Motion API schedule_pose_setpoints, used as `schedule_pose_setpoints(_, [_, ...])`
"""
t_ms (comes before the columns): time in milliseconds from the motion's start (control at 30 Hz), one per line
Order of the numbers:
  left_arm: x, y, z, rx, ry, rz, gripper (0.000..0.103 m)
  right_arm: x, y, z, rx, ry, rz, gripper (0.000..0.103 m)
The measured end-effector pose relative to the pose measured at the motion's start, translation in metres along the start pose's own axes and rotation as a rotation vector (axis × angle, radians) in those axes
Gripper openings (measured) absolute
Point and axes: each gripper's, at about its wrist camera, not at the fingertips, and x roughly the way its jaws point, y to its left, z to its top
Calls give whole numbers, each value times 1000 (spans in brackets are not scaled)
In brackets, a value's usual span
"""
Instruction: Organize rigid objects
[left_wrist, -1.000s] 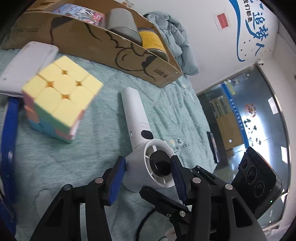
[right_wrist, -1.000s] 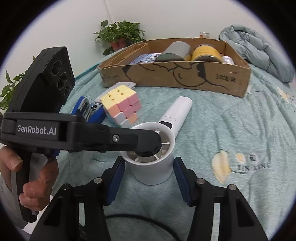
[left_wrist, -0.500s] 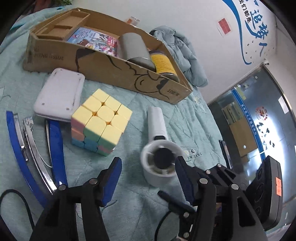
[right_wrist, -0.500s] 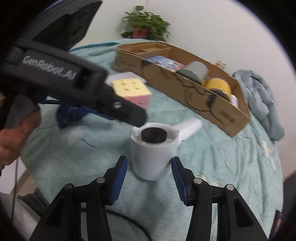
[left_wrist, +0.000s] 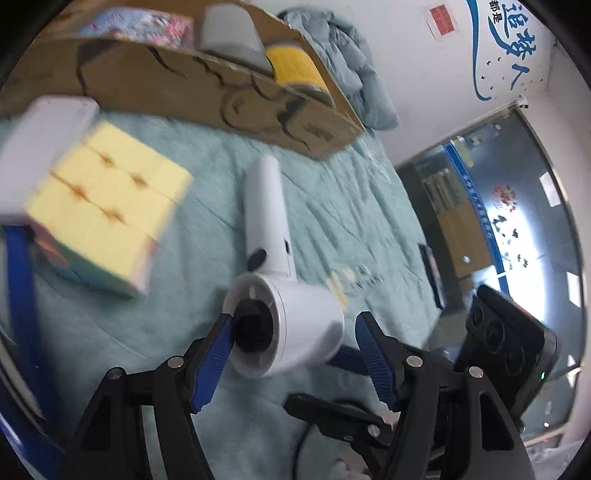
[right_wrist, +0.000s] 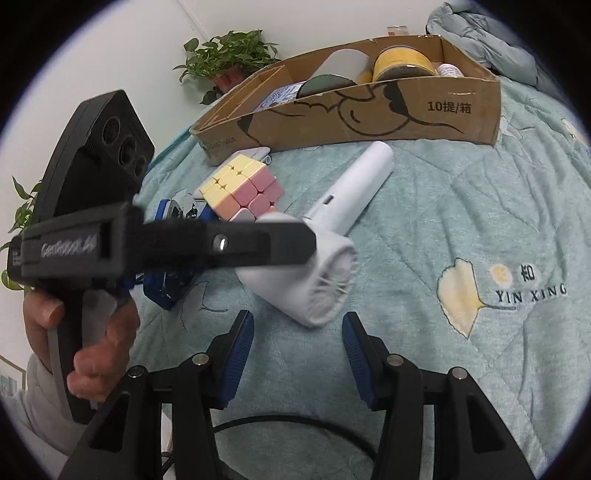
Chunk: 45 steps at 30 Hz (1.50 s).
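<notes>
1. Hair dryer (left_wrist: 295, 332): 1 s ago it stood on its head end, intake up. Now it's tipped on its side on the quilt (left_wrist: 332, 206), handle pointing toward the cardboard box (left_wrist: 221, 92) and intake facing the cube (left_wrist: 107, 218).
2. Left gripper (left_wrist: 294, 328): jaws have just been opening and now stand spread, w/ the dryer head between them. One pad looks to be at or touching the intake end; the other is clear of the nozzle end, so no pinch.
3. Right gripper (right_wrist: 297, 321): jaws spread and have just opened a bit more, nothing between them. Dryer head was between the tips 0.5 s ago; now the nozzle grille sits just ahead of them, apart.
4. Left wrist view is blurred, so I can't tell 100% whether that pad really touches.
5. Meaning, IMO: neither tool holds the dryer. The tip-over looks like reorienting for a better grab, since lying flat exposes the head and handle side-on.
6. Box already holds a grey can, a yellow roll and a booklet. Dryer and cube are outside it, near its front wall, so both are left to sort.
7. Next, prob: close on the head or handle, then lift. Risks: smooth round shell may slip, and the cord near the right tool may drag.
</notes>
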Motion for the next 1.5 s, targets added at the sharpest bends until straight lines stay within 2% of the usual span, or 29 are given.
schedule_pose_setpoints(67, [9,-11,-9,8,20,-12,65,-9,-3,0,6,-1,-25,53])
schedule_pose_setpoints(167, [15,-23,-15,17,20,-71,65,-25,-12,-3,-26,14,-88,53])
schedule_pose_setpoints(300, [-3,-17,-5,24,-84,40,67,-33,-24,-2,26,6,-107,53])
schedule_pose_setpoints(400, [-6,-12,11,19,-87,56,70,-27,-15,3,23,-30,-96,55])
schedule_pose_setpoints(500, [7,-10,25,15,-46,82,72,-15,0,12,17,-53,-124,56])
schedule_pose_setpoints(633, [28,-8,39,6,14,62,70,-10,6,12,39,-63,-179,55])
schedule_pose_setpoints(700, [30,-7,39,2,21,56,69,-8,10,10,25,-53,-208,52])
schedule_pose_setpoints(767, [31,-7,36,2,27,53,68,-7,8,7,32,-37,-215,47])
schedule_pose_setpoints(833, [31,-9,31,0,63,15,61,-10,3,0,64,-19,-186,47])
schedule_pose_setpoints(867, [28,-10,23,4,78,10,61,-11,0,-2,75,-16,-180,50])
schedule_pose_setpoints(1000, [31,-18,7,26,122,8,59,-19,-1,-7,82,-10,-183,51])
schedule_pose_setpoints(1100, [6,-20,3,36,65,54,59,-27,-2,-7,126,-19,-144,51])
schedule_pose_setpoints(1167, [-29,-27,1,69,-28,125,60,-29,-1,-6,136,-27,-145,52])
schedule_pose_setpoints(1233, [-68,-32,1,91,-138,206,72,-25,1,-4,122,-37,-145,55])
schedule_pose_setpoints(1333, [-116,-35,-1,96,-270,250,75,-14,4,-3,112,-43,-153,57])
schedule_pose_setpoints(1400, [-125,-33,5,99,-284,274,75,-9,3,-2,136,-52,-148,57])
schedule_pose_setpoints(1500, [-112,-24,20,94,-228,251,73,-5,4,0,165,-69,-161,57])
